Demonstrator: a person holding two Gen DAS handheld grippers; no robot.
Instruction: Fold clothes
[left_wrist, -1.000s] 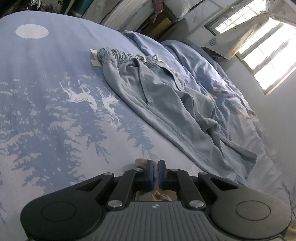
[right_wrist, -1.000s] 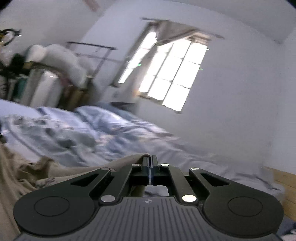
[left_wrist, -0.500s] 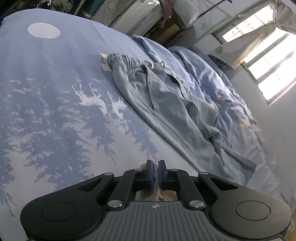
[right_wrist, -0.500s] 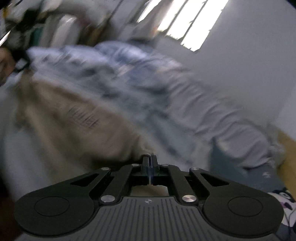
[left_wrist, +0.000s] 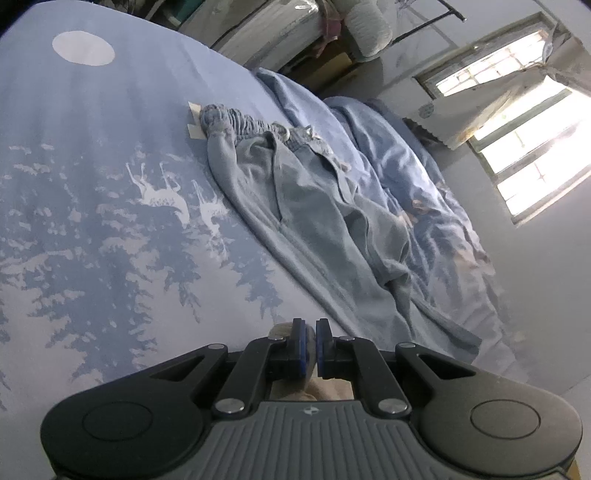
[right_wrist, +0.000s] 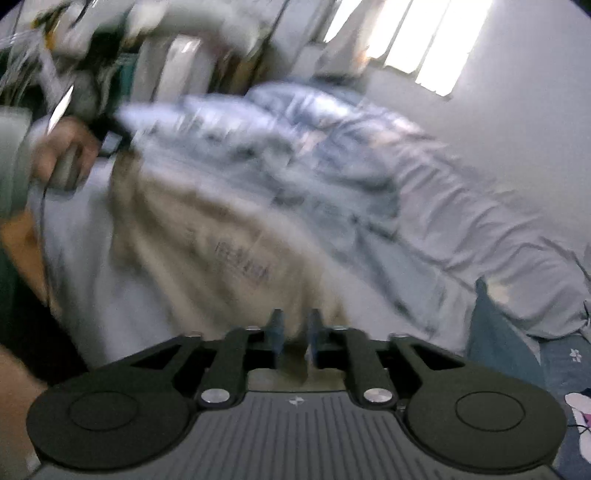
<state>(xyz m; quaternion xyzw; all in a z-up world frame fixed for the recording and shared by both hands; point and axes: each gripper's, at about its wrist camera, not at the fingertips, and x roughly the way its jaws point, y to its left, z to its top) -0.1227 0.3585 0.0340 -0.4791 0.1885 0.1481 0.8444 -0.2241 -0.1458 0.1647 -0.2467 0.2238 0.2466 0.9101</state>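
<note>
Fingers, left: left gripper (left_wrist: 309, 349) is pinching a beige fold between its blue pads, clenched tight; it is anchoring one corner so the cloth is not sliding.
Fingers, right: right gripper (right_wrist: 294, 339) is opening; jaws are standing apart with beige cloth in the gap, pads apparently not pressing. Judged: it is letting go of its corner to lay the cloth down.
Task item: beige garment (right_wrist: 221, 236) with dark printed lettering is lying spread on the bed, running from the right fingers up toward the person's hand (right_wrist: 62, 155) at upper left, which is gripping the other tool's handle.
Second garment: blue-grey trousers (left_wrist: 303, 206) are lying crumpled, waistband toward the far end, near the beige one but apart from the left fingers; apparently waiting their turn.
Surface: bed sheet (left_wrist: 92, 229), blue with deer and tree print, is serving as the folding surface.
Clutter: rumpled duvet (left_wrist: 413, 177) is lying beyond the trousers, by the window side.
Image quality: right wrist view is motion-blurred; edges uncertain.
</note>
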